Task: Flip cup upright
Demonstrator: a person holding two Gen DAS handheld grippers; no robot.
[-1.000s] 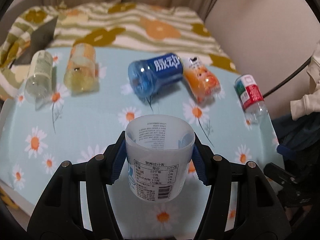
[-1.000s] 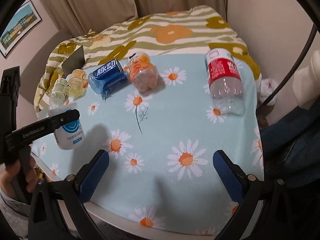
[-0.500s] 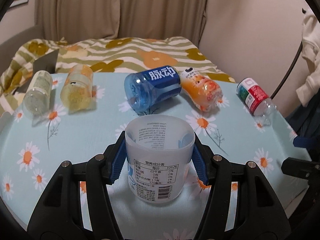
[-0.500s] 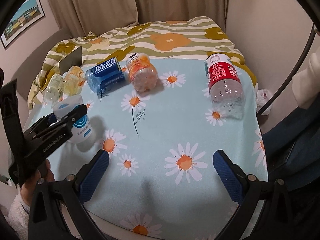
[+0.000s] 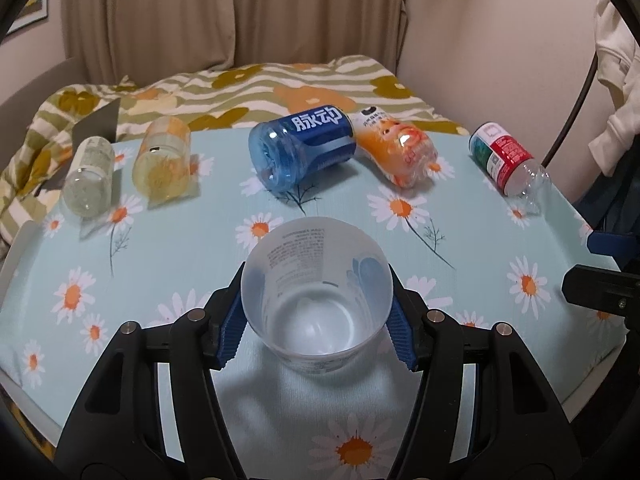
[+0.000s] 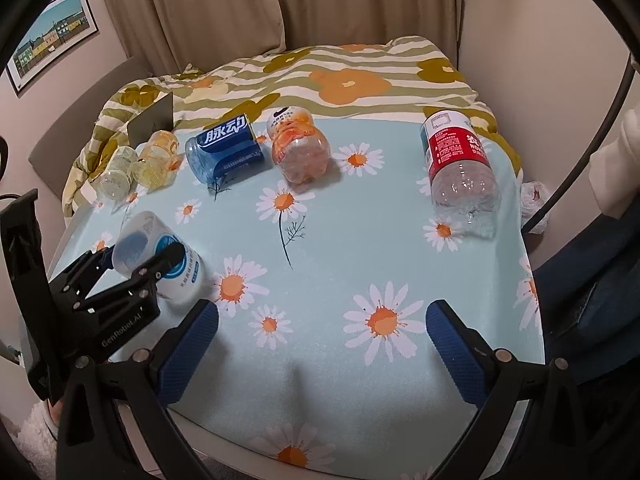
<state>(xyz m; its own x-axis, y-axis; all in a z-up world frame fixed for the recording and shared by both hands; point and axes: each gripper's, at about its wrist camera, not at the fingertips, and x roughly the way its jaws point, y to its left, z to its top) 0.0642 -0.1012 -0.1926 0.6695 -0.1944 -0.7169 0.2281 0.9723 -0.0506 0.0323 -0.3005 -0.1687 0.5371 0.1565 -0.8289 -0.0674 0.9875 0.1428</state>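
- right gripper (image 6: 322, 344) spread wide, empty, over daisy tablecloth (image 6: 360, 248)
- left gripper (image 6: 138, 254) clamps white cup (image 6: 160, 256), tilted, at left edge
- bottles lying down: blue (image 6: 224, 154), orange (image 6: 300, 148), red-label (image 6: 460, 164)

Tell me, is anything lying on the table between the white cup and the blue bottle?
No. In the left wrist view, only bare daisy tablecloth separates the cup from the blue bottle.

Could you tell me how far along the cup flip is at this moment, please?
Done: the left gripper has picked up the cup and turned it mouth-up. In hand: its blue pads clamp the cup, which the right wrist view shows tilted low over the daisy tablecloth. Left: stand it level and release. The right gripper is open and idle.
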